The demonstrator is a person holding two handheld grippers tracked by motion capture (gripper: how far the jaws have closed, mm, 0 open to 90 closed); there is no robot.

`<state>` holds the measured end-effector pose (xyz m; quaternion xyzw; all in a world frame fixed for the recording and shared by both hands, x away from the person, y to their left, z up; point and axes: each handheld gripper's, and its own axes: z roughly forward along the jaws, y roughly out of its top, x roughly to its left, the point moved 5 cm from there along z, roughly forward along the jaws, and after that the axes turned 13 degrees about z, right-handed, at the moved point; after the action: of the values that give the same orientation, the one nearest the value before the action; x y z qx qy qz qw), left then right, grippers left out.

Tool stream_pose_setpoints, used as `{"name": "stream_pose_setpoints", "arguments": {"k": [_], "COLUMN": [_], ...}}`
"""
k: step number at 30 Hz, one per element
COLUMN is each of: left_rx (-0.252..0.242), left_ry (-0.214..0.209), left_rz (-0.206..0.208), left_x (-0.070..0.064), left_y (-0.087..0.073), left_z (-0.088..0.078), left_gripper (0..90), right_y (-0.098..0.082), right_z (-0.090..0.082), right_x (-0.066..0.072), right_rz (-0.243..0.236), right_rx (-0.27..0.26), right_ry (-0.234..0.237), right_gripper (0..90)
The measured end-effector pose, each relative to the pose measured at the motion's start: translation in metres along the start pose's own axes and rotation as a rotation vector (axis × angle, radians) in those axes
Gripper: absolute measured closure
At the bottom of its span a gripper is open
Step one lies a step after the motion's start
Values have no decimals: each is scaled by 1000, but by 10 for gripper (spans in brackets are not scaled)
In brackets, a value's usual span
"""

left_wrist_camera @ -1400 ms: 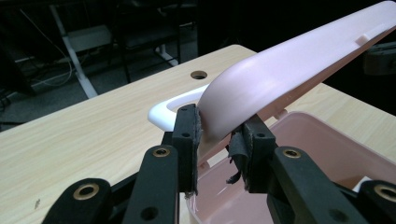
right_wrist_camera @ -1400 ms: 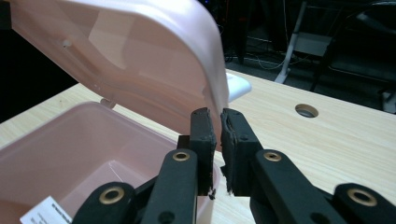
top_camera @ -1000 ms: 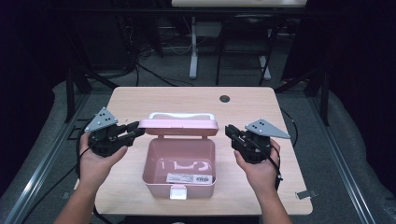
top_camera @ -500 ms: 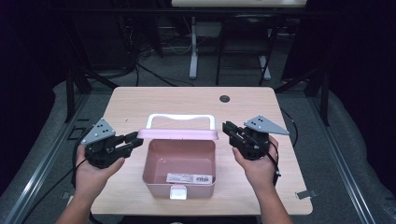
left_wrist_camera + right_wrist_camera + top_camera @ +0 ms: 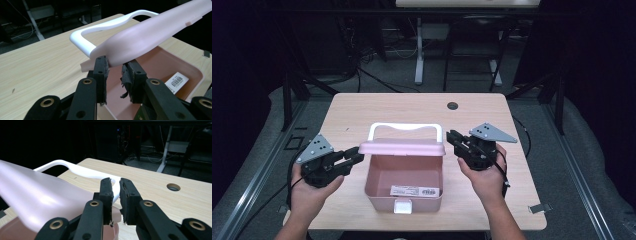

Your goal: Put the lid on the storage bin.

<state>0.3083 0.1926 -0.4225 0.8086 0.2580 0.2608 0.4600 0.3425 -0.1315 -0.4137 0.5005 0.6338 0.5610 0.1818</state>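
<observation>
Pink plastic storage box (image 5: 404,187) sits at the near middle of the pale wooden tabletop (image 5: 362,107), its pink hinged lid (image 5: 402,147) with white handle (image 5: 404,127) hanging roughly half shut above it. We hold the left tool (image 5: 354,156) pinching the lid's left edge; the right tool (image 5: 451,137) pinches the right edge (its jaws have just been easing wider). Left to do, we judge: lower the lid flat and latch it.
</observation>
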Motion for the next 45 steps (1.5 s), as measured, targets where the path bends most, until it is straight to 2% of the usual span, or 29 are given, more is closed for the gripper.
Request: {"name": "stream_pose_setpoints", "arguments": {"k": [8, 21, 45], "left_rx": [7, 10, 9], "left_ry": [-8, -12, -24], "left_rz": [8, 5, 5], "left_x": [-5, -12, -21], "left_y": [-6, -16, -30], "left_z": [-2, -4, -6], "left_gripper": [725, 718, 711], "right_y": [-1, -8, -15], "right_z": [3, 14, 20], "right_x": [-6, -10, -2], "right_rz": [11, 37, 33], "right_rx": [4, 51, 96], "right_ry": [5, 37, 88], "right_gripper": [755, 666, 591]}}
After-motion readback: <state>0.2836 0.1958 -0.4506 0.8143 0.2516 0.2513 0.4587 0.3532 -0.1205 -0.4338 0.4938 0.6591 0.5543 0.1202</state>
